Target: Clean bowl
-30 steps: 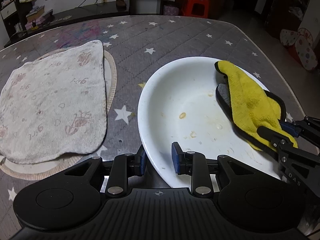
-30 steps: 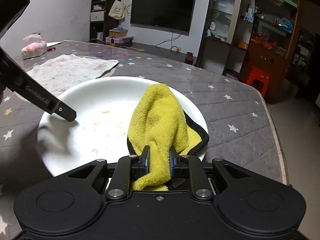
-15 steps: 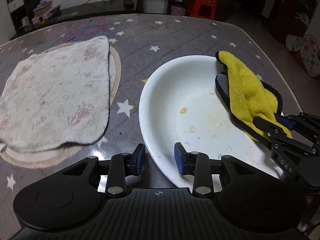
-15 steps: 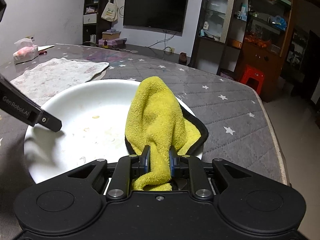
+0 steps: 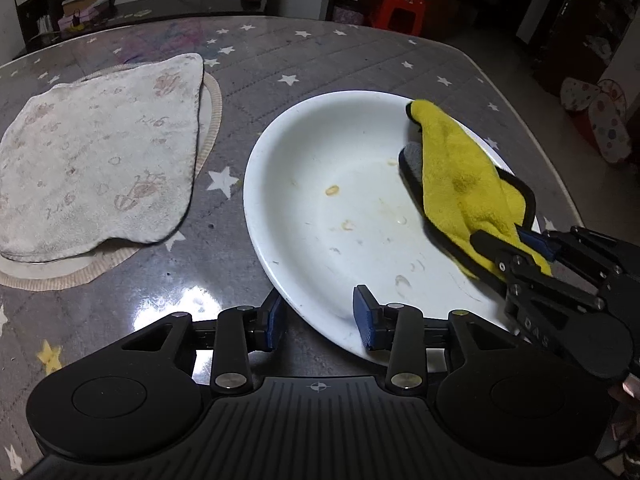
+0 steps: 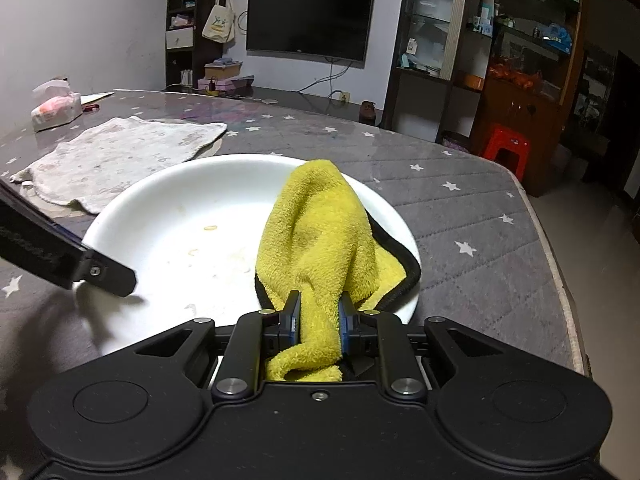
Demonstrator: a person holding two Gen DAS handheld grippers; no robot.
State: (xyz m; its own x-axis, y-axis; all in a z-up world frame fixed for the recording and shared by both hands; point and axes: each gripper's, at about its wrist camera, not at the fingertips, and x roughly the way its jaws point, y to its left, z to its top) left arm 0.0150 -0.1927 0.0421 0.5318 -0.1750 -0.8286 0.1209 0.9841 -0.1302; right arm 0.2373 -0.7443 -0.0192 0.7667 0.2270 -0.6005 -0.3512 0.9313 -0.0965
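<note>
White bowl (image 5: 340, 216) sitting on the tabletop (image 5: 320, 64); left claw (image 5: 316, 322) spreading across its near rim, right claw (image 6: 319, 318) pinching the yellow cloth (image 6: 320, 216), stains (image 5: 333, 189) lying leftward of that cloth

- a home living room, seen over a dining table (image 6: 460, 216) with a grey star-print cover
- wall-mounted tv (image 6: 308, 20), a tote bag (image 6: 218, 24) hanging by shelves
- glass display cabinet (image 6: 440, 32), a red plastic stool (image 6: 506, 148)
</note>
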